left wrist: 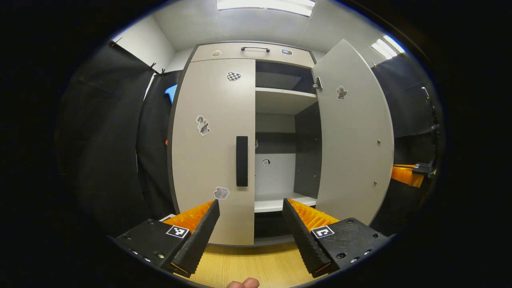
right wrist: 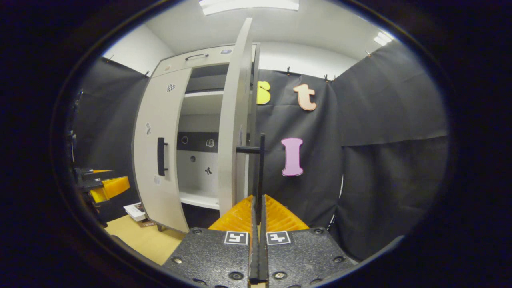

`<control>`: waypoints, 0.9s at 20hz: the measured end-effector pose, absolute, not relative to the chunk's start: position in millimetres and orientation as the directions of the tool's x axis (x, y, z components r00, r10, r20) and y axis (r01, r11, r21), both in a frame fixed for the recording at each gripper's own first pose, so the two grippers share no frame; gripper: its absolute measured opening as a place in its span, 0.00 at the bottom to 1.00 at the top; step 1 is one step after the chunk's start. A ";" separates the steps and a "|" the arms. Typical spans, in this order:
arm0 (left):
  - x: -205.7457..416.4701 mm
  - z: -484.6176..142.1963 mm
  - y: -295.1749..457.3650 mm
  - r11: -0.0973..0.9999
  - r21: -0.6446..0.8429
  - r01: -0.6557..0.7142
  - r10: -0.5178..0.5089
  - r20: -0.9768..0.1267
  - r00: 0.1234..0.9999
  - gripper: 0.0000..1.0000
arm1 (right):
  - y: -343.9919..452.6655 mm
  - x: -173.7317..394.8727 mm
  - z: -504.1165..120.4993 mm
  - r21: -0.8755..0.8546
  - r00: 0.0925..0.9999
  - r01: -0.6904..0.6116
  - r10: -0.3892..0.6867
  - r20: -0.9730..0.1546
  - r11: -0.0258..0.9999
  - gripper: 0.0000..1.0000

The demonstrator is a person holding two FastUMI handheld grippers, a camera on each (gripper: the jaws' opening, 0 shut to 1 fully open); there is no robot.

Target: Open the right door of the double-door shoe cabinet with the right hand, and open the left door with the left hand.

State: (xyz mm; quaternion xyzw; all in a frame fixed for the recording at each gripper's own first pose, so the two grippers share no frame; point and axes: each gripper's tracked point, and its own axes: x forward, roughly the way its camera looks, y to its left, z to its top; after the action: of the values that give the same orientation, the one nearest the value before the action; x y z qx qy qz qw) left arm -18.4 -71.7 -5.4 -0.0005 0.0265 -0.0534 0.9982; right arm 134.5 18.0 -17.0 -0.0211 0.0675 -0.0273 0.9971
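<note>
- With its fingers spread wide and holding nothing, left gripper [left wrist: 251, 208] sits just short of the left door [left wrist: 212, 152], which is shut.
- Left handle [left wrist: 241, 161] is a vertical bar near that door's inner edge; judged next step: go up and forward, straddle the bar, clamp, then pull along the hinge arc.
- Right gripper [right wrist: 258, 200] fingers are pressed together on the lower end of the right handle [right wrist: 261, 168].
- Right door [right wrist: 234, 120] stands swung out, shelves [left wrist: 280, 202] exposed.
</note>
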 end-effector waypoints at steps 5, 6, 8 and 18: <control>-14.2 -2.1 -54.5 0.997 -0.028 0.077 -0.078 -0.039 0.996 0.95 | 49.8 129.0 1.3 0.008 0.998 -0.013 0.013 -0.068 1.000 0.04; -12.9 1.5 -50.5 0.997 -0.034 0.071 -0.072 -0.025 0.997 0.95 | 59.4 126.4 2.2 0.003 0.997 -0.036 0.036 -0.065 0.999 0.04; -10.2 8.5 -46.4 0.995 -0.051 0.080 -0.080 0.003 0.997 0.95 | 81.2 121.3 2.9 -0.003 0.996 -0.067 0.067 -0.059 0.998 0.04; 31.8 35.4 -59.4 0.987 -0.072 0.140 -0.137 0.045 0.990 0.95 | 123.2 143.5 -10.5 0.005 0.996 -0.084 0.084 -0.037 0.996 0.71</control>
State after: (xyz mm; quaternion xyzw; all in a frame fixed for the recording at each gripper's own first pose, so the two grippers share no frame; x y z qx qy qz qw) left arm 31.8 -59.4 35.4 -0.0377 -0.0197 -0.0696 0.9967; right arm 143.5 123.2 -10.5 0.0015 0.0187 0.0419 0.9989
